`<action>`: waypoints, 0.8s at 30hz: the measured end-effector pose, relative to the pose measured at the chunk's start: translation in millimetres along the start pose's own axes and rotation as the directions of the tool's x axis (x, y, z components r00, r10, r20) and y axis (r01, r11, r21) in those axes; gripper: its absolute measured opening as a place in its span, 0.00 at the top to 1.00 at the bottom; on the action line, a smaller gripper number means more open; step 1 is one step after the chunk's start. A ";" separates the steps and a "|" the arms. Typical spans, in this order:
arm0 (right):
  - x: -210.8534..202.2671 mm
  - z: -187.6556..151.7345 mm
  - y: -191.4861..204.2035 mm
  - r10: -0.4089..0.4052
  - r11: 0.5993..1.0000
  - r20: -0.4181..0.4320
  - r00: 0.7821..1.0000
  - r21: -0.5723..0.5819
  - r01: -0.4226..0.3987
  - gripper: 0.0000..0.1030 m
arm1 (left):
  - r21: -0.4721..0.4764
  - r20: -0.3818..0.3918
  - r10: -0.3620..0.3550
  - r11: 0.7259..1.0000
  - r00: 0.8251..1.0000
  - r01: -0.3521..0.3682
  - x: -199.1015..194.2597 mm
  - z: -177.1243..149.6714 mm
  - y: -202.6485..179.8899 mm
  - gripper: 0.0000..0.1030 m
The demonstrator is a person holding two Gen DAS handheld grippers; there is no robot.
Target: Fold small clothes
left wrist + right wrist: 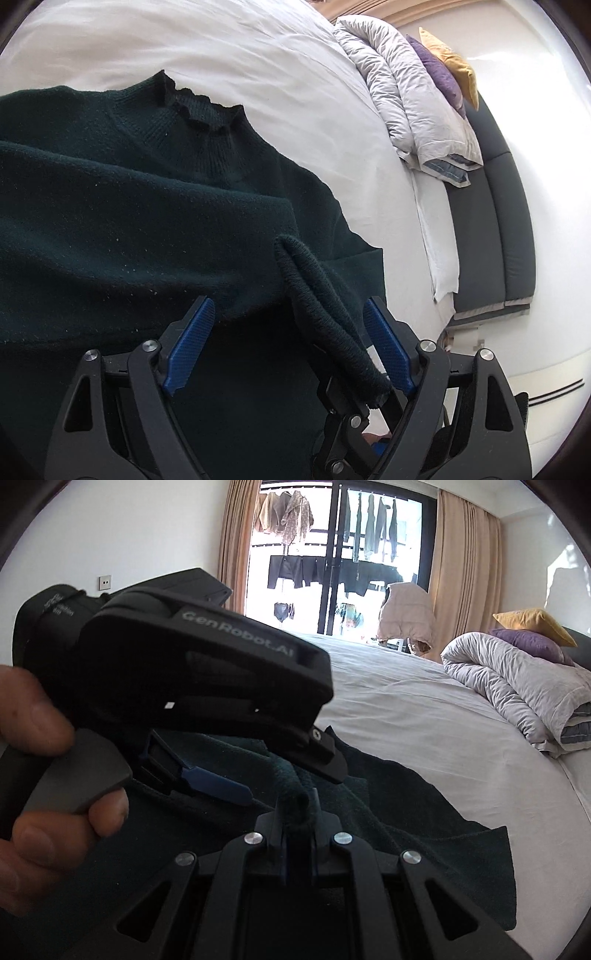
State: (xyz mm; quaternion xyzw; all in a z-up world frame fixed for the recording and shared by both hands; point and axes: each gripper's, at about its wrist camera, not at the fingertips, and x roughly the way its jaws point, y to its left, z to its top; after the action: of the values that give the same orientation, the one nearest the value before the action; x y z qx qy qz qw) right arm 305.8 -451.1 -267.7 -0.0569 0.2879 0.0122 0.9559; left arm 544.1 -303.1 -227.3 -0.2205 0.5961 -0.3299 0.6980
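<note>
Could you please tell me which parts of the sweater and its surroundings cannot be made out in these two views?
- Sweater hem: left wrist view, hidden behind the open left hand-held gripper and the bottom edge.
- Sleeve cuff tip: right wrist view, pinched inside the shut right hand-held gripper.
- Sweater's left half: right wrist view, blocked by the left gripper's body.
- Balcony laundry: too small.

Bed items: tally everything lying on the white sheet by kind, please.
Dark green knitted sweater: 1
Grey rolled duvet: 1
Purple cushion: 1
Mustard-yellow cushion: 1
Total: 4
</note>
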 end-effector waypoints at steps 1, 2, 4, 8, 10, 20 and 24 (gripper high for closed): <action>0.3 0.4 0.1 0.005 1.000 -0.002 1.000 0.002 -0.005 0.91 | 0.006 -0.016 -0.016 1.000 1.000 0.016 2.0 -0.7 0.1 0.57; 2.8 0.1 0.1 0.018 1.000 -0.019 1.000 0.009 -0.017 0.91 | 0.008 -0.026 -0.035 0.999 0.999 0.036 3.3 -0.5 0.1 0.65; 4.2 -1.1 3.3 0.023 1.000 -0.026 0.999 0.004 -0.023 0.91 | 0.038 -0.033 -0.017 0.999 0.999 0.018 4.1 0.6 -4.8 0.78; 2.4 0.7 5.3 0.044 0.999 -0.016 0.999 0.016 -0.044 0.84 | 0.022 -0.022 -0.037 0.999 0.999 0.038 -2.0 2.5 -1.9 0.90; -0.6 1.8 5.7 0.064 0.998 -0.011 0.998 0.024 -0.064 0.80 | 0.005 -0.012 -0.052 0.999 0.999 0.052 -4.9 5.0 2.4 0.92; -32.2 -7.5 -23.7 0.172 0.971 -0.003 0.985 0.166 -0.169 0.72 | 0.041 0.059 -0.044 0.998 0.997 0.041 -37.5 12.8 14.8 0.93; -37.2 -6.8 -72.5 0.139 0.952 -0.003 0.990 0.275 -0.133 0.69 | 0.073 0.098 0.021 0.997 0.995 -0.028 -72.0 23.0 23.4 0.93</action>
State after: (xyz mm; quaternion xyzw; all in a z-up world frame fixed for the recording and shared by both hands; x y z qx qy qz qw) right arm 275.2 -523.5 -245.4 0.0959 0.3006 0.0372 0.9482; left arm 566.1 -236.9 -189.8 -0.2028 0.5515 -0.3321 0.7379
